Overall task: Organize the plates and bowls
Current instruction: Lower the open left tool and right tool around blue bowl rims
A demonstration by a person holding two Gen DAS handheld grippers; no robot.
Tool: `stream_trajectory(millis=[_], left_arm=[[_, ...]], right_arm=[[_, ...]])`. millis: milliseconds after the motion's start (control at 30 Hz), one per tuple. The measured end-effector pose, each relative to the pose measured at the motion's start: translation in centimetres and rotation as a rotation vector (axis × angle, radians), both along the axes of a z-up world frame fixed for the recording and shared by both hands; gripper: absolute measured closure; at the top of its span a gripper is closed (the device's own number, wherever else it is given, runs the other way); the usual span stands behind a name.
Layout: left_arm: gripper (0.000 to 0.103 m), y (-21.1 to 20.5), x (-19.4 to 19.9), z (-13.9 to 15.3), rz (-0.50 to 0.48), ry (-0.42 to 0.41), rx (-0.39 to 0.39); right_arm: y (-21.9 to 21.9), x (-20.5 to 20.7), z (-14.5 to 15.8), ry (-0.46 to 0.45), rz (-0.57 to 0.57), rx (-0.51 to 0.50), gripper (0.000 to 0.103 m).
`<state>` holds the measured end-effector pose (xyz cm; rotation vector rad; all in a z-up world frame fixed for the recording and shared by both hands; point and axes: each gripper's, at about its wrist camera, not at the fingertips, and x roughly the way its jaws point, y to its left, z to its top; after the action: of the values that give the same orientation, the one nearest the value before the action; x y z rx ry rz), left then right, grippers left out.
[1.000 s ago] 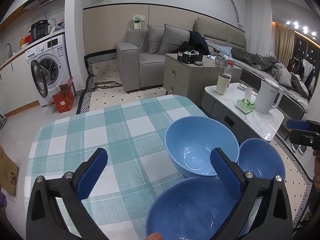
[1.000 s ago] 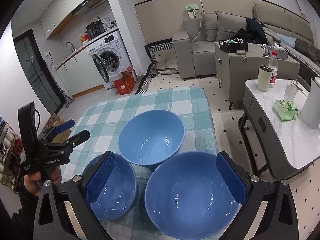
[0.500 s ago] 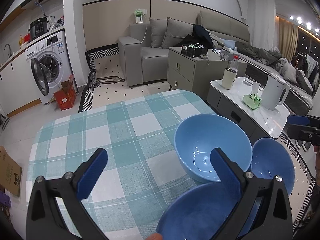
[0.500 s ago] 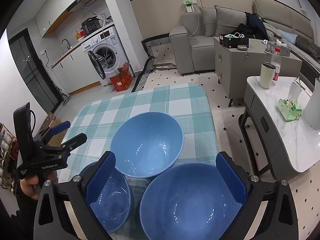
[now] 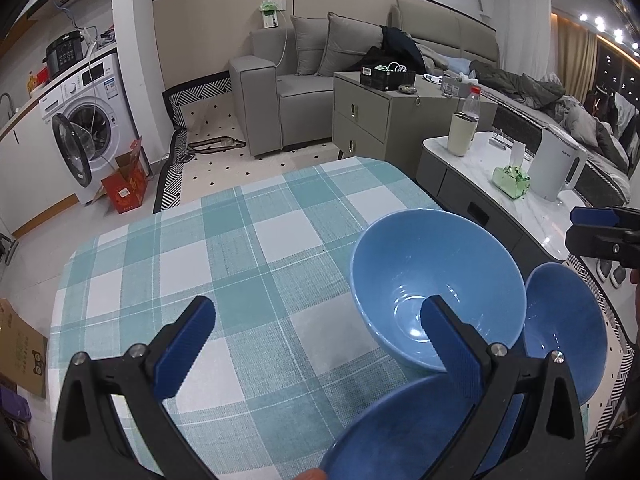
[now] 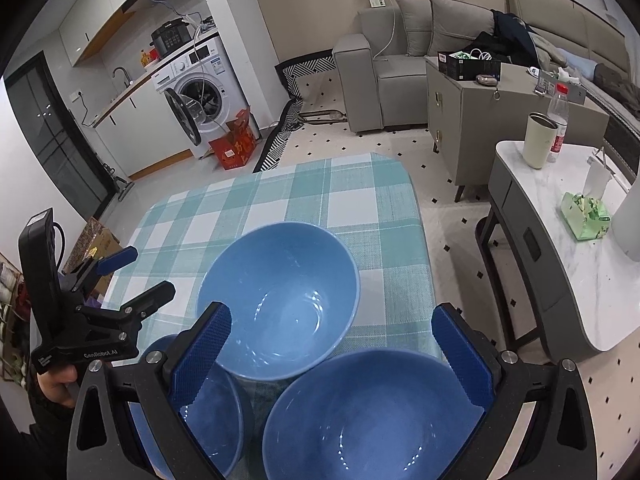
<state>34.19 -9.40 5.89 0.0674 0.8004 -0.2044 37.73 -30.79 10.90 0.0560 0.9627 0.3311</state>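
Both cameras pulled back since the earlier frame; bowls now lower and nearer in view. Three blue bowls on checked tablecloth (image 6: 360, 208), all empty. Far bowl (image 6: 280, 304) upright, mid-table, its rim touching or just beside the other two. Near-right bowl (image 6: 372, 416) at table edge, beneath right gripper (image 6: 332, 352). Small bowl (image 6: 212, 412) at near-left, partly hidden by a finger. Right gripper jaws wide apart, holding nothing. Left gripper (image 5: 316, 344) likewise spread, empty, above cloth.

Glossy glazed bowls (image 6: 280, 300), woven matt checked cloth (image 5: 240, 240), ribbed rubbery tong pads (image 6: 200, 356)
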Motion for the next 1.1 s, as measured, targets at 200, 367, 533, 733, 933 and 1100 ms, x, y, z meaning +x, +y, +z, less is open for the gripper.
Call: stream_trajectory(millis=[200,367,533,733,933,1100], left_arm=[[0.0,-0.5,0.9,-0.5,-0.023,0.025,0.002],[0.0,-1.0,1.5,-1.0,-0.044,0.04,-0.001],[0.0,-1.1,2.2,-1.3,-0.048,0.052,-0.01],[0.0,-1.2,2.8,-1.9,-0.06,0.083,-0.024],[0.0,-1.2,3.4,-2.6,-0.065,0.112,-0.033],[0.001,-1.2,3.8,-3.2,-0.069,0.132,-0.03]], right_arm=[[0.3,0.9,-0.7,0.014,0.0,-0.001,0.001],[0.4,1.5,-1.3,0.027,-0.005,-0.004,0.001],[0.4,2.1,-2.2,0.048,-0.01,-0.004,0.001],[0.5,3.0,-3.3,0.073,-0.01,-0.006,0.001],[1.0,3.8,-4.4,0.101,-0.001,-0.012,0.001],[1.1,4.3,-5.2,0.124,-0.001,-0.011,0.006]])
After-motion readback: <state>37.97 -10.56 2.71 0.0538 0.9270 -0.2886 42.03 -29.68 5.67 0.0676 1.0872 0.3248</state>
